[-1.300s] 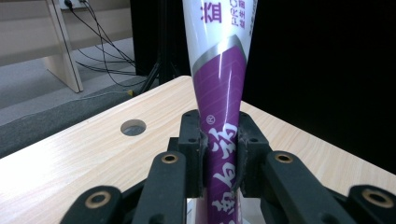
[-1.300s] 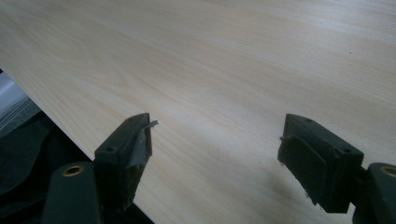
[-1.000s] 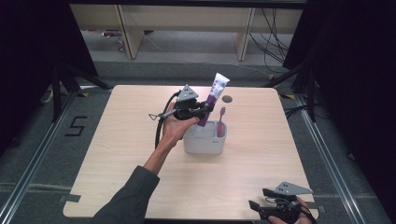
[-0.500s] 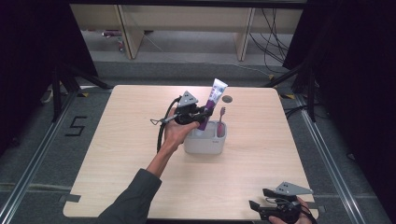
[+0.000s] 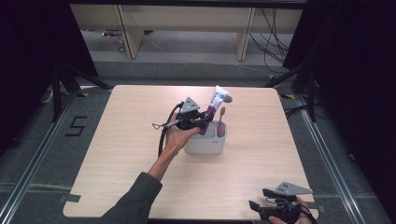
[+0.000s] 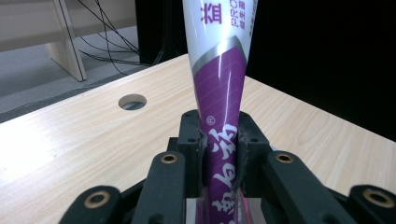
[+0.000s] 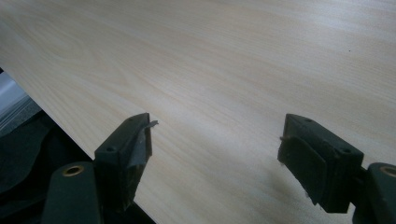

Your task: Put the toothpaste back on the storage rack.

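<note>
Pale wood tabletop [image 5: 116,154], dark floor around. Left tool [image 5: 201,120] at frame centre, clamped on purple-and-white toothpaste tube [image 6: 219,107] standing in grey holder [image 5: 210,144] beside a toothbrush [image 5: 221,119]. Right tool [image 5: 261,205] lower right, jaws spread wide, empty.

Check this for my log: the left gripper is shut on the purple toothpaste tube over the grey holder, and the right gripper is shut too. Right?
Not quite: the right gripper is open, its jaws wide apart over bare table in the right gripper view. The left gripper is shut on the toothpaste tube over the grey holder.
</note>
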`<control>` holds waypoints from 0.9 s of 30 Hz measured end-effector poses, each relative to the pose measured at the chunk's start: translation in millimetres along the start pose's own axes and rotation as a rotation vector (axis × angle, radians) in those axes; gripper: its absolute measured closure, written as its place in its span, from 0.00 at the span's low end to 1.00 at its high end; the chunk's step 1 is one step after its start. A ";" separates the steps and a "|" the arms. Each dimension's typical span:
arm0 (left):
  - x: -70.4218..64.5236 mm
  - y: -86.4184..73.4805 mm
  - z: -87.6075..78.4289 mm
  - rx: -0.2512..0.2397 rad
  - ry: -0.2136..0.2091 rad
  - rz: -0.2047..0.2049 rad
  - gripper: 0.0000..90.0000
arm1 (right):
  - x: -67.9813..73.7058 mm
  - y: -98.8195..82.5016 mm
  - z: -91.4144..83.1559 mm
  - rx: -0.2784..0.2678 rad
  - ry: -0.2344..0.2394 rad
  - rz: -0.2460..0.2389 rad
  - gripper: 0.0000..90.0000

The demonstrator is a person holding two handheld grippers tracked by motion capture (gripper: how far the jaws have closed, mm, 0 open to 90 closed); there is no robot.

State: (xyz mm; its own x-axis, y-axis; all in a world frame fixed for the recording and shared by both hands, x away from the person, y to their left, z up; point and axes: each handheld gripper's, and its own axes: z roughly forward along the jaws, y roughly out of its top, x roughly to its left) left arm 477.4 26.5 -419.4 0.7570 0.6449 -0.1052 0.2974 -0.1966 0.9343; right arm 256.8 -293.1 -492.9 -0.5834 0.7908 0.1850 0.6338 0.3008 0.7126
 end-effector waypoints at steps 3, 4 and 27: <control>-0.5 -2.6 0.7 0.005 0.004 0.004 0.84 | 0.2 -0.1 0.2 0.004 -0.002 0.001 0.28; -0.8 -3.4 0.8 0.009 0.002 0.003 0.84 | 0.4 -0.1 0.3 0.006 -0.002 0.004 0.28; -1.0 -13.8 1.0 0.066 -0.001 0.042 0.83 | 1.2 -0.2 0.4 0.009 0.002 0.012 0.28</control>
State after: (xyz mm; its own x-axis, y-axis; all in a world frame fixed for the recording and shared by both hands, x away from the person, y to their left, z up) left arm 473.1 27.8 -432.4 0.7703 0.6341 -0.0672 0.3034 -0.2719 0.9133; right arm 256.2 -292.0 -493.0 -0.5764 0.7936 0.1948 0.6457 0.2962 0.7038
